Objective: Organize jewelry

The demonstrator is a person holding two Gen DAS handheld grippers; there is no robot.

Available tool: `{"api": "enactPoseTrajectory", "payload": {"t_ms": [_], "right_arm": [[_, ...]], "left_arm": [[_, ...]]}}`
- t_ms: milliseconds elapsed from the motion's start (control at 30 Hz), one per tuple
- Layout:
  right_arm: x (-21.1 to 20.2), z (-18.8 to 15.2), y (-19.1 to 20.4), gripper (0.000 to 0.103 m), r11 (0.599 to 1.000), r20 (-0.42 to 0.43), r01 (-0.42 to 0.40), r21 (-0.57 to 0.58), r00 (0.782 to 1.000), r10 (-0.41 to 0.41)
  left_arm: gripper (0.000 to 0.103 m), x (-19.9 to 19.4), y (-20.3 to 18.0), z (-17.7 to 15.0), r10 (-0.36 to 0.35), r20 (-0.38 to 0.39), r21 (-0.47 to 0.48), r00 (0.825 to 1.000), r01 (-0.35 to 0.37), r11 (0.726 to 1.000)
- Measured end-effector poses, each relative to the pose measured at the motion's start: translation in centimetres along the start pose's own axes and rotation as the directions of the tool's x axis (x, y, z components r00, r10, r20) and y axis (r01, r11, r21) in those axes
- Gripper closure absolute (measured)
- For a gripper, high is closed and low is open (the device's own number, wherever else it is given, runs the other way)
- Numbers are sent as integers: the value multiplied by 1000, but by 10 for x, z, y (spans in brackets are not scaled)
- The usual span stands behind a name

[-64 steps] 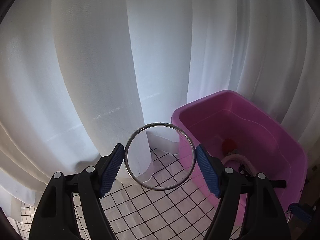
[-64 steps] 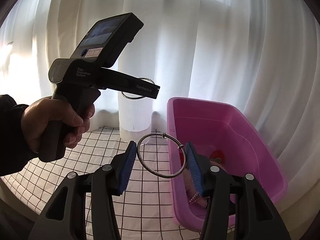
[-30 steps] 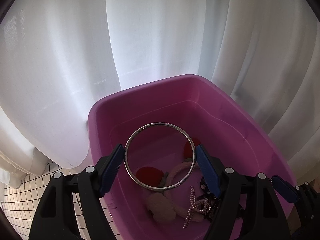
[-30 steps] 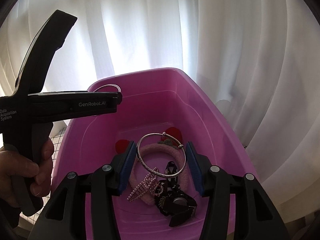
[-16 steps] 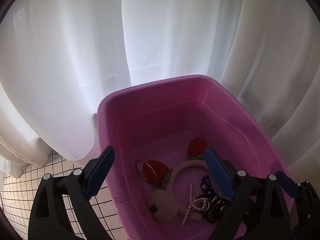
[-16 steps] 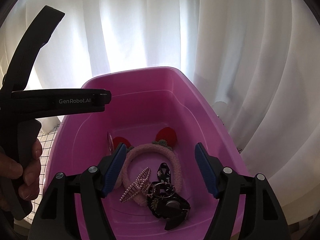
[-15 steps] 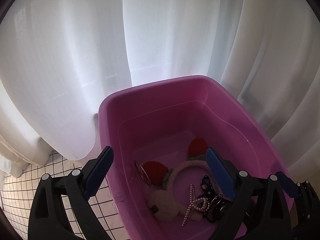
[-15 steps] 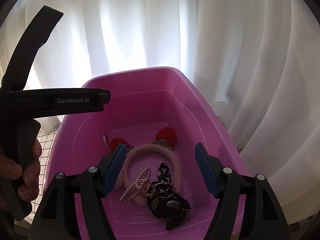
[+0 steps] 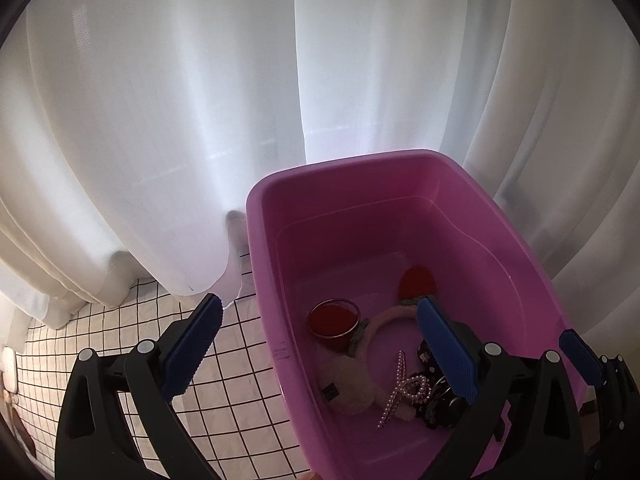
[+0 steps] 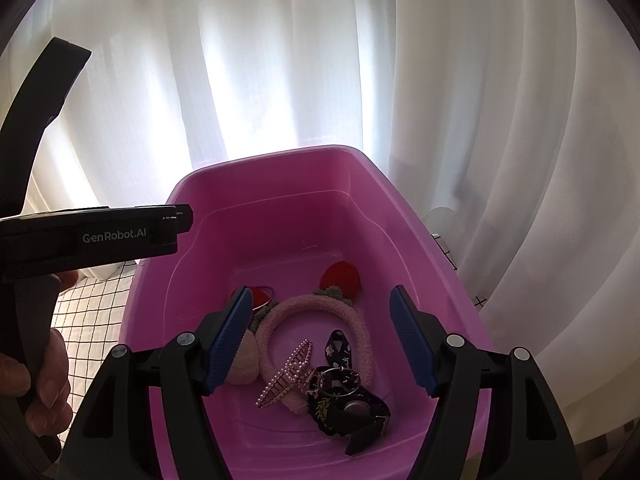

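A pink plastic bin (image 9: 256, 240) (image 10: 360, 168) holds a fuzzy pink headband with red ears (image 10: 316, 304), a pearl hair clip (image 10: 286, 372), a dark floral band and a watch (image 10: 352, 408). A silver bangle (image 9: 333, 319) lies in the bin on one red ear. A second bangle (image 10: 338, 386) rests on the dark band. My left gripper (image 9: 318, 352) is open and empty over the bin's left wall. My right gripper (image 10: 322, 340) is open and empty above the bin.
White curtains (image 9: 200, 100) hang close behind the bin. A white cloth with a black grid (image 9: 240, 380) covers the table left of the bin. The hand holding the left gripper (image 10: 40, 360) shows at the left of the right wrist view.
Both grippers opened and dropped their bangles into the bin. The left gripper has since drifted left, so more of the grid cloth shows; its bangle has settled flat.
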State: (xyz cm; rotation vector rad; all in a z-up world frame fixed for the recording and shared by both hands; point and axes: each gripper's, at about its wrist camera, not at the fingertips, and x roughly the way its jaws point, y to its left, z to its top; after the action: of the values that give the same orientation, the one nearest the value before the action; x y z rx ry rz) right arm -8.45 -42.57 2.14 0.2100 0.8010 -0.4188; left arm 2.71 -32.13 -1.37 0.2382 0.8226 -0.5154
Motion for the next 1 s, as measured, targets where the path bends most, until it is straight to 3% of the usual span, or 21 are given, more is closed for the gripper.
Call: {"api": "enactPoseTrajectory", "payload": {"t_ms": [1000], "right_arm": [[-5,5,17,35,1000,0,-9,-18,1000,9]], "left_arm": [[7,-20,15,-4,18,25,-31,1000,-17,999]]}}
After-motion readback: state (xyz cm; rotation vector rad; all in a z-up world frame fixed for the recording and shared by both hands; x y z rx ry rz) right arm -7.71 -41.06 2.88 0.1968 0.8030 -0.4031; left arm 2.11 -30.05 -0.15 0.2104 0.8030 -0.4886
